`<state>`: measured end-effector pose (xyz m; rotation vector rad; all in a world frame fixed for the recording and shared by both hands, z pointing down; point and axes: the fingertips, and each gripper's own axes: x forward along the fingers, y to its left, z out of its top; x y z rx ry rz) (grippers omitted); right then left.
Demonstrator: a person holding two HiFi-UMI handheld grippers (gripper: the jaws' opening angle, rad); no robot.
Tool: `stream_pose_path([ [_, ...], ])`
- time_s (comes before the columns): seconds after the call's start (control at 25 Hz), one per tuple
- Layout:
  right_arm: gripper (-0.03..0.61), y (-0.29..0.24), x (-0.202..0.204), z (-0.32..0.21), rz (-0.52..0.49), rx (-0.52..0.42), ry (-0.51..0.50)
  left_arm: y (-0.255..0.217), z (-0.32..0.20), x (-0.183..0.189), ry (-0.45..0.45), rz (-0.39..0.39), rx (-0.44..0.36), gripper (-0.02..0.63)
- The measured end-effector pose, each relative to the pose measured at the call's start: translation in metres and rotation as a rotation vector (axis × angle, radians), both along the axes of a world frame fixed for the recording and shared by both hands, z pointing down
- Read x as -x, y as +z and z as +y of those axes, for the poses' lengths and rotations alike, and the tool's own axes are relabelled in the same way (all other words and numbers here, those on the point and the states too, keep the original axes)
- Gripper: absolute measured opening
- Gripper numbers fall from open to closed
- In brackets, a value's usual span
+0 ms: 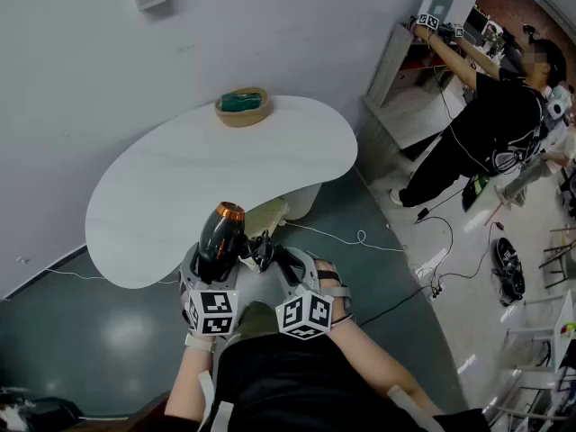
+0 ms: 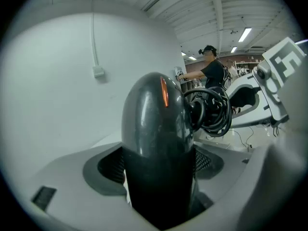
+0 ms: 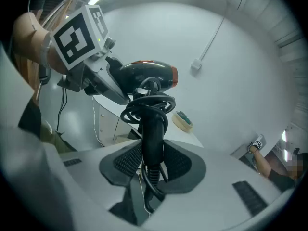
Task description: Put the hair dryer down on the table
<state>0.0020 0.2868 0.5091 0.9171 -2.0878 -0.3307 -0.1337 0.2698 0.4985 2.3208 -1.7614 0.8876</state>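
A black hair dryer [image 1: 220, 234] with an orange nozzle ring is held in the air over the near edge of the white table [image 1: 180, 183]. My left gripper [image 1: 214, 261] is shut on its barrel, which fills the space between the jaws in the left gripper view [image 2: 156, 143]. My right gripper [image 1: 275, 266] is shut on the dryer's handle [image 3: 153, 129], which stands upright between the ribbed pads [image 3: 179, 163]. The black cord [image 3: 147, 105] is coiled round the handle's top. The nozzle points away from me, toward the table.
A tan bowl [image 1: 242, 106] with something green in it sits at the table's far edge, by the wall. White and black cables [image 1: 360, 238] trail over the grey floor right of the table. A person in black [image 1: 490, 124] works at a shelf at the far right.
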Motion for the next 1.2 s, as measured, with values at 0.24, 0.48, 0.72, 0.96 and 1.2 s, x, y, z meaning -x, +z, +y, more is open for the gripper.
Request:
stream_pose_path([
  [0.24, 0.140, -0.003, 0.028, -0.022, 0.031, 0.018, -0.011, 0.003, -0.022, 0.028, -0.004, 0.038, 0.033, 0.374],
  [0.48, 0.140, 0.004, 0.055, -0.037, 0.069, 0.028, -0.043, 0.014, -0.034, 0.055, -0.024, 0.074, 0.048, 0.374],
  [0.72, 0.140, 0.011, 0.074, -0.049, 0.084, 0.021, -0.043, 0.021, -0.046, 0.074, -0.026, 0.083, 0.040, 0.374],
  [0.96, 0.140, 0.016, 0.080, -0.066, 0.074, 0.016, -0.055, 0.027, -0.059, 0.081, -0.047, 0.079, 0.040, 0.374],
  [1.2, 0.140, 0.022, 0.077, -0.112, 0.062, 0.015, -0.114, 0.032, -0.098, 0.078, -0.096, 0.074, 0.045, 0.374],
])
